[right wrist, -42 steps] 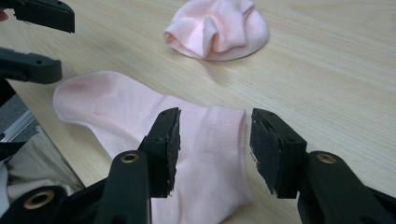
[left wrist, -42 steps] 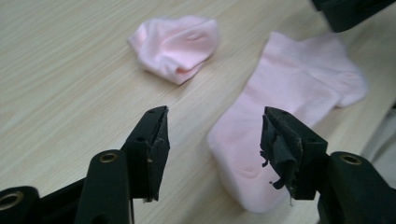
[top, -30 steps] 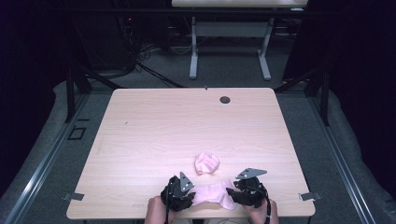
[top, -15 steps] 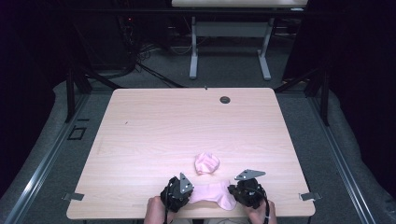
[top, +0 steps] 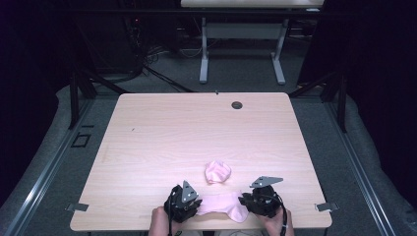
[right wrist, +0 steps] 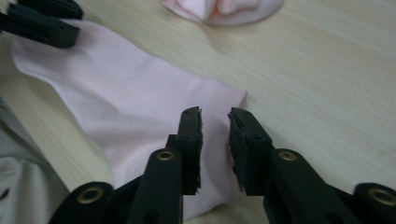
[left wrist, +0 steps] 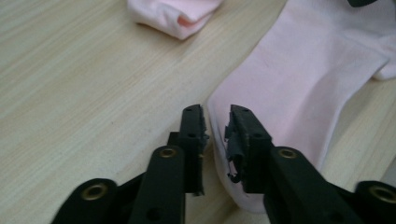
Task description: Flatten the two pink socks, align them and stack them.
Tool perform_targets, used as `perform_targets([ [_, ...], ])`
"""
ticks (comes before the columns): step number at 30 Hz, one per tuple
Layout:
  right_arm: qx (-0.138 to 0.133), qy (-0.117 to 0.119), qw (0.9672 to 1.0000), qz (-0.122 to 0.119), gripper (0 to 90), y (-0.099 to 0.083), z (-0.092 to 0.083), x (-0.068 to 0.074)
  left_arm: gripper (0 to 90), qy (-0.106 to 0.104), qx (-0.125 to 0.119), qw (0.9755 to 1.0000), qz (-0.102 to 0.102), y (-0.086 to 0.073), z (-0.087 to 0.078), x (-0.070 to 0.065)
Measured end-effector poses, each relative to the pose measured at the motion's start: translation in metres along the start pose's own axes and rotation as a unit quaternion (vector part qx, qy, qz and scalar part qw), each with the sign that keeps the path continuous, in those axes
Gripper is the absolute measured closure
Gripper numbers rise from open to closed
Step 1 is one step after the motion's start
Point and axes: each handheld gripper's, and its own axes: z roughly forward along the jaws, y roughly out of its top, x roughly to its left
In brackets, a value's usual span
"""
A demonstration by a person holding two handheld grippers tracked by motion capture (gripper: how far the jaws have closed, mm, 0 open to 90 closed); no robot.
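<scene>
Sock [top: 223, 204] seemingly plain, unlabelled.

Evenly lit wooden table [top: 162, 142] against dark surroundings, faint glare at its middle, soft shadows, gripper views close, softly blurred, jaws unsharp.

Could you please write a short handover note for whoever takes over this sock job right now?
Left gripper: jaws slightly apart, just reopening, over one end edge of the flat pink sock; not pinching it.
Right gripper: the same, jaws slightly apart, just reopening, above the sock's other end, no grip.
The flat sock lies stretched between the two grippers at the near edge of the table.
The bunched pink sock sits apart from it, a little farther in.
Done: one sock laid out flat.
Left, probably: the bunched sock remains to be flattened and paired.
</scene>
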Motion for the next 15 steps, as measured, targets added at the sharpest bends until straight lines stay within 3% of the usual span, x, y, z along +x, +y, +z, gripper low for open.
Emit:
perform_targets([
  [2, -0.008, 0.002, 1.0, 0.0, 64.6, 0.004, -0.002, 0.0, 64.2, -0.001, 0.0, 1.0, 0.0, 0.002, 0.0, 0.002],
  [3, -0.016, -0.001, 0.9998, -0.01, 60.7, 0.014, -0.006, 0.0, 55.5, 0.004, -0.003, 1.0, -0.002, 0.005, 0.0, 0.004],
  [5, -0.017, -0.003, 0.9998, -0.014, 58.7, 0.02, -0.008, 0.0, 52.3, 0.007, -0.004, 0.9999, -0.007, 0.009, 0.002, 0.007],
  [6, -0.029, -0.006, 0.9993, -0.023, 57.6, 0.031, -0.008, 0.001, 45.3, 0.008, -0.003, 0.9999, -0.012, 0.014, 0.004, 0.01],
  [10, -0.026, -0.01, 0.9989, -0.037, 55.5, 0.051, -0.003, 0.001, 33.1, 0.014, -0.006, 0.9997, -0.018, 0.019, 0.007, 0.014],
  [11, -0.021, -0.01, 0.9986, -0.047, 54.8, 0.063, 0.004, 0.002, 29.5, 0.014, -0.007, 0.9997, -0.02, 0.02, 0.008, 0.015],
  [14, -0.014, -0.012, 0.9983, -0.055, 53.7, 0.073, 0.012, 0.002, 23.3, 0.017, -0.008, 0.9995, -0.027, 0.023, 0.011, 0.02],
  [15, -0.005, -0.009, 0.9984, -0.055, 51.7, 0.082, 0.022, 0.0, 18.5, 0.02, -0.01, 0.9992, -0.032, 0.024, 0.012, 0.023],
])
